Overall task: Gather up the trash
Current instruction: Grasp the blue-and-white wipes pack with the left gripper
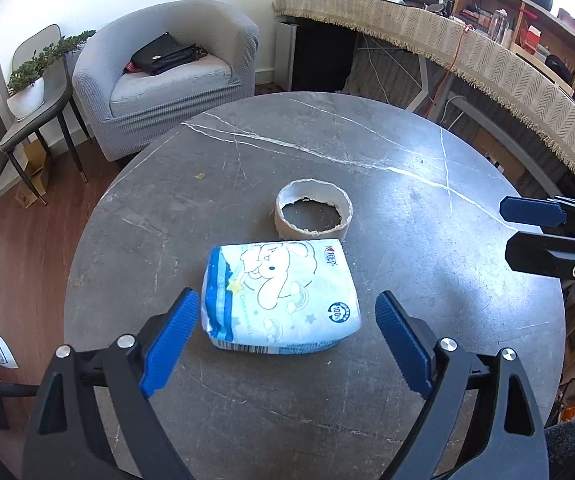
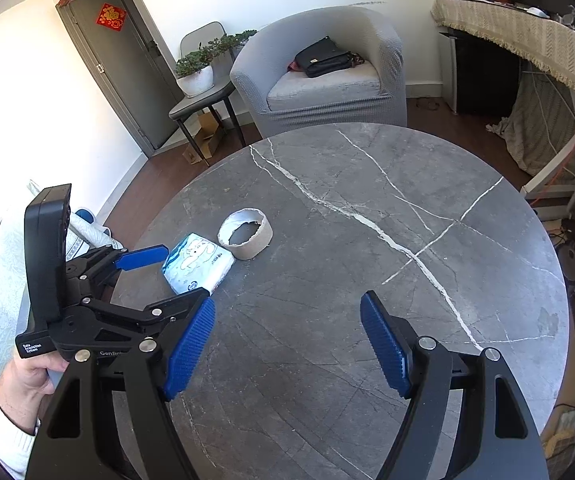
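Observation:
A blue and white tissue pack (image 1: 281, 298) lies flat on the round grey marble table (image 1: 407, 152). Just behind it, touching or nearly so, stands a torn cardboard tape-roll core (image 1: 313, 210). My left gripper (image 1: 287, 320) is open, its blue pads either side of the pack's near end, not touching it. In the right wrist view the pack (image 2: 197, 262) and the core (image 2: 244, 233) sit at the table's left, with the left gripper (image 2: 167, 272) around the pack. My right gripper (image 2: 287, 340) is open and empty over bare table, also showing at the right of the left wrist view (image 1: 527, 224).
A grey armchair (image 1: 167, 80) with a black bag (image 1: 163, 54) stands beyond the table. A side chair holds a potted plant (image 1: 27, 88). A cloth-covered counter (image 1: 487, 56) and shelves run along the right. A small crumb (image 1: 198, 176) lies on the table.

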